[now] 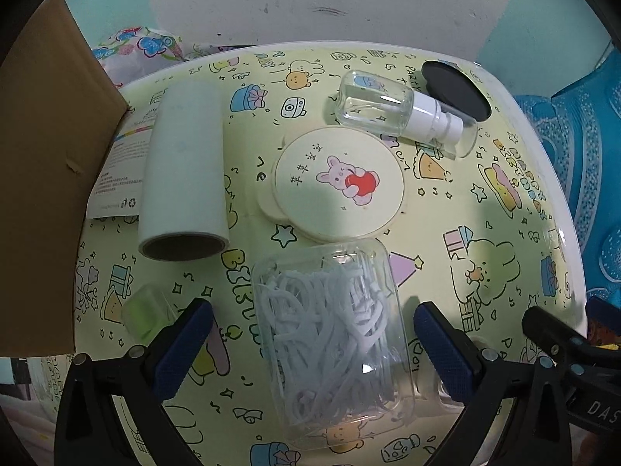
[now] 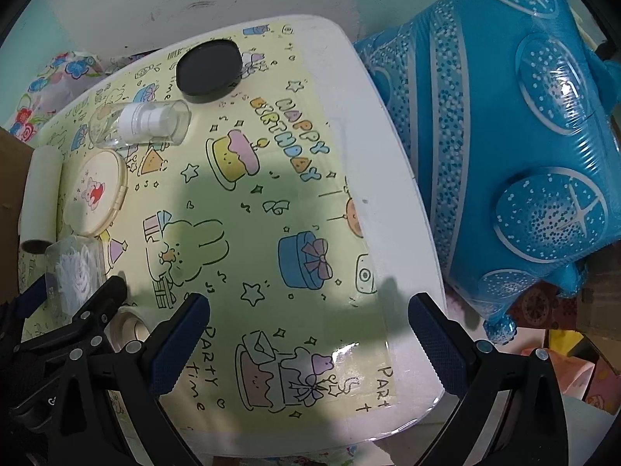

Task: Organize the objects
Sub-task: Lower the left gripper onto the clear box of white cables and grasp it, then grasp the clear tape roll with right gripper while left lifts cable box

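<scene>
A clear plastic jar of white floss picks (image 1: 333, 341) lies on its side on the cartoon-print table (image 1: 485, 233), between the open fingers of my left gripper (image 1: 310, 334), which do not touch it. Beyond it lie a round cream compact with a pink bunny (image 1: 339, 182), a clear spray bottle (image 1: 403, 112), a black oval case (image 1: 456, 89) and a white paper roll (image 1: 186, 171). A small green-capped clear box (image 1: 145, 314) sits left of the left finger. My right gripper (image 2: 310, 334) is open and empty over the table's right part; the jar (image 2: 75, 272), compact (image 2: 93, 194) and bottle (image 2: 139, 122) lie to its left.
A brown cardboard box (image 1: 42, 178) stands at the table's left edge with a printed leaflet (image 1: 120, 167) beside it. A blue foil balloon (image 2: 504, 147) presses against the table's right edge. A tape roll (image 2: 130, 326) lies near the left gripper's body. A floral bag (image 1: 136, 50) sits behind.
</scene>
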